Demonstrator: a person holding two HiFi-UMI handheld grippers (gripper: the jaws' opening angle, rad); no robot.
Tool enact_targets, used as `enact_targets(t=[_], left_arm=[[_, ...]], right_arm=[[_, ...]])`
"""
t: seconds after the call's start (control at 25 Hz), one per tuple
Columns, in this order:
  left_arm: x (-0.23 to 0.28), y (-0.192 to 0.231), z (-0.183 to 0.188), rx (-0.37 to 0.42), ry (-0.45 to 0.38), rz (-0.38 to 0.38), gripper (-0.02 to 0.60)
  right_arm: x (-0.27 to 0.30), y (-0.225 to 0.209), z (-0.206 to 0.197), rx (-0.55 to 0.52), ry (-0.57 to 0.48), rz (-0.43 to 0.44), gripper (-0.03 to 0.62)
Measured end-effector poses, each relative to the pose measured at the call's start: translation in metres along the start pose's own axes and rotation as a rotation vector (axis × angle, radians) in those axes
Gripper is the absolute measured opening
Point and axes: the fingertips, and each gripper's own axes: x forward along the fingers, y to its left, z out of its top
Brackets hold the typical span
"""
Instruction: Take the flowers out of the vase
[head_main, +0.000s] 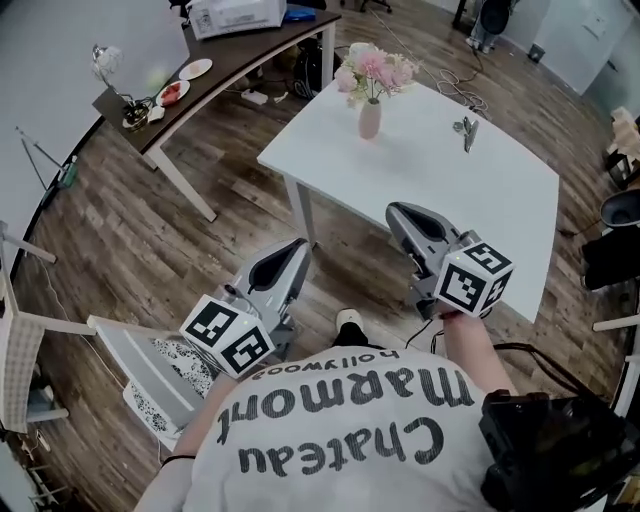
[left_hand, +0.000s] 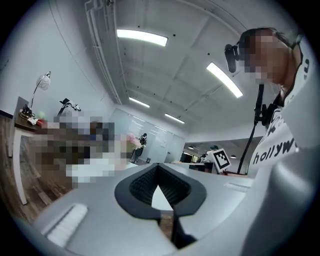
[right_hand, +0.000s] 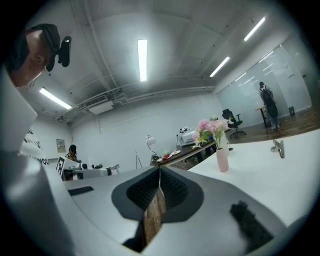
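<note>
A bunch of pink flowers (head_main: 372, 68) stands in a small pink vase (head_main: 369, 120) near the far left corner of the white table (head_main: 450, 200). Both grippers are held level short of the table's near edge, well away from the vase. My left gripper (head_main: 298, 246) is over the wooden floor, shut and empty. My right gripper (head_main: 398, 212) is at the table's near edge, also shut with nothing between its jaws. The right gripper view shows the flowers (right_hand: 210, 129) and vase (right_hand: 222, 160) ahead to the right of its shut gripper (right_hand: 160, 169). In the left gripper view the flowers (left_hand: 132, 140) are small beyond its gripper (left_hand: 159, 167).
A metal clip (head_main: 466, 130) lies on the table right of the vase. A dark desk (head_main: 240, 55) with plates and a lamp (head_main: 105, 60) stands at the back left. A white chair (head_main: 140, 360) is at my left, a black bag (head_main: 560, 450) at my right.
</note>
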Motion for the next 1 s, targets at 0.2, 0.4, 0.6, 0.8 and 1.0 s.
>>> enact_targets(t=[0.2, 0.4, 0.6, 0.8, 1.0], left_arm=[[0.049, 0.027, 0.02, 0.001, -0.033, 0.031, 0.002], [0.094, 0.048, 0.021, -0.015, -0.031, 0.052, 0.002], [0.13, 0.065, 0.023, -0.017, -0.026, 0.057, 0.002], [0.157, 0.077, 0.026, -0.006, -0.026, 0.077, 0.002], [0.173, 0.092, 0.027, 0.006, -0.016, 0.09, 0.002]], right_arm=[[0.03, -0.047, 0.024, -0.02, 0.021, 0.031, 0.017], [0.051, -0.092, 0.041, -0.017, 0.029, 0.044, 0.017], [0.066, -0.123, 0.049, -0.014, 0.038, 0.061, 0.017], [0.075, -0.143, 0.06, -0.024, 0.016, 0.086, 0.017], [0.088, -0.154, 0.065, -0.027, -0.014, 0.103, 0.017]])
